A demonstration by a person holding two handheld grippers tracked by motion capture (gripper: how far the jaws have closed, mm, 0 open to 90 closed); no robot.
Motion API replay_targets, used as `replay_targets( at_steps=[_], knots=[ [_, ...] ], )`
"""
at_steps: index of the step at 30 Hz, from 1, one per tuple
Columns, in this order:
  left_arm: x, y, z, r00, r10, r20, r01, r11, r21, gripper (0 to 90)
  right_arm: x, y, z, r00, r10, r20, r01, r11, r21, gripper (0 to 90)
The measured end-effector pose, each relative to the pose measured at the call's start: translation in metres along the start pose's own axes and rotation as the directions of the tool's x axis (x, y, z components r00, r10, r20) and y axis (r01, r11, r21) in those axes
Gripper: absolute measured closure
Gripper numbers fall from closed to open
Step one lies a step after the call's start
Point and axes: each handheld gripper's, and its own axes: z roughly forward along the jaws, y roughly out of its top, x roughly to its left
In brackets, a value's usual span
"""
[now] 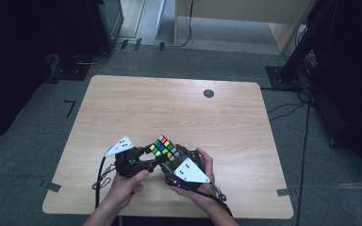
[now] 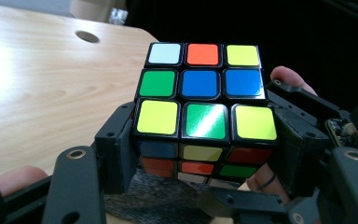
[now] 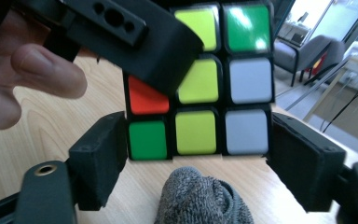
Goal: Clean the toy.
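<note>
Near the wooden surface's front edge, both tools are gripping the puzzle cube. Left tool is clamping the lower layer while right tool is pinching another; twisting cleanly probably means keeping layers aligned.

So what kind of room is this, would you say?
Probably a lab or office recording space, not a home: a bare wooden table with a cable hole stands on grey carpet, black equipment stands flank it, and an upholstered grey chair sits by bright windows.

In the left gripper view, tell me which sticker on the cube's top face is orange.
The orange sticker sits in the middle of the far row of the cube, between a white sticker and a yellow one.
</note>
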Motion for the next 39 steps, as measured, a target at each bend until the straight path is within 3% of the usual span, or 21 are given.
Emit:
replay_targets(
  at_steps=[5,8,12,19,21,23,25,26,29,30,32,34,35,36,37,39],
  knots=[
    [0.002,0.000,0.000,0.9998,0.010,0.016,-0.010,1.0000,0.001,33.7,0.002,-0.001,-0.003,0.9995,-0.025,0.020,0.025,0.999,-0.020,34.5],
    [0.005,0.000,-0.001,0.9991,0.023,0.036,-0.024,0.9997,0.004,33.3,0.002,0.000,-0.004,0.9994,-0.032,0.014,0.032,0.999,-0.020,34.7],
    [0.007,0.001,0.000,0.9989,0.011,0.046,-0.012,0.9999,0.008,32.6,0.000,0.000,-0.004,0.9995,-0.031,0.001,0.031,0.999,-0.014,34.8],
    [0.018,0.009,-0.016,0.9978,-0.035,0.057,0.040,0.9966,-0.073,29.5,-0.008,-0.003,-0.003,0.9999,-0.002,0.015,0.002,1.000,0.015,34.9],
    [0.022,0.011,-0.022,0.9994,-0.016,0.031,0.019,0.9942,-0.106,29.5,-0.016,-0.003,-0.005,0.9994,0.032,0.011,-0.032,0.999,0.013,34.9],
    [0.027,0.011,-0.028,0.9993,0.030,-0.021,-0.033,0.9909,-0.130,29.4,-0.024,-0.002,-0.006,0.9983,0.058,-0.004,-0.058,0.998,0.015,34.9],
    [0.030,0.009,-0.028,0.9952,0.079,-0.058,-0.086,0.9876,-0.131,29.5,-0.032,-0.001,-0.008,0.9958,0.092,-0.007,-0.091,0.996,0.024,34.8],
    [0.031,0.007,-0.028,0.9900,0.117,-0.079,-0.126,0.9846,-0.121,30.0,-0.035,0.000,-0.009,0.9946,0.103,-0.008,-0.103,0.994,0.026,34.9],
    [0.031,-0.003,-0.021,0.9588,0.247,-0.140,-0.259,0.9635,-0.069,32.1,-0.041,0.002,-0.010,0.9878,0.151,-0.036,-0.151,0.988,0.022,34.8],
    [0.030,-0.006,-0.018,0.9410,0.295,-0.166,-0.307,0.9504,-0.050,32.3,-0.042,0.003,-0.010,0.9859,0.161,-0.045,-0.160,0.987,0.025,34.8],
    [0.027,-0.014,-0.011,0.8959,0.384,-0.223,-0.399,0.9168,-0.021,32.4,-0.042,0.005,-0.010,0.9818,0.180,-0.060,-0.178,0.983,0.030,34.8],
    [0.023,-0.021,-0.005,0.8425,0.472,-0.260,-0.485,0.8744,0.014,32.1,-0.043,0.006,-0.010,0.9762,0.202,-0.080,-0.200,0.979,0.028,34.8],
    [0.022,-0.023,-0.003,0.8264,0.498,-0.263,-0.509,0.8604,0.031,32.0,-0.043,0.007,-0.010,0.9716,0.220,-0.088,-0.218,0.976,0.029,34.8],
    [0.020,-0.025,-0.001,0.8060,0.529,-0.265,-0.537,0.8421,0.048,31.9,-0.044,0.008,-0.010,0.9650,0.240,-0.105,-0.238,0.971,0.037,34.8],
    [0.019,-0.028,0.001,0.7914,0.553,-0.260,-0.558,0.8273,0.060,32.0,-0.045,0.009,-0.010,0.9522,0.276,-0.132,-0.271,0.961,0.051,34.7],
    [0.015,-0.031,0.003,0.7799,0.586,-0.220,-0.583,0.8080,0.088,31.9,-0.047,0.010,-0.010,0.9238,0.345,-0.166,-0.338,0.938,0.073,34.7]
  ],
)
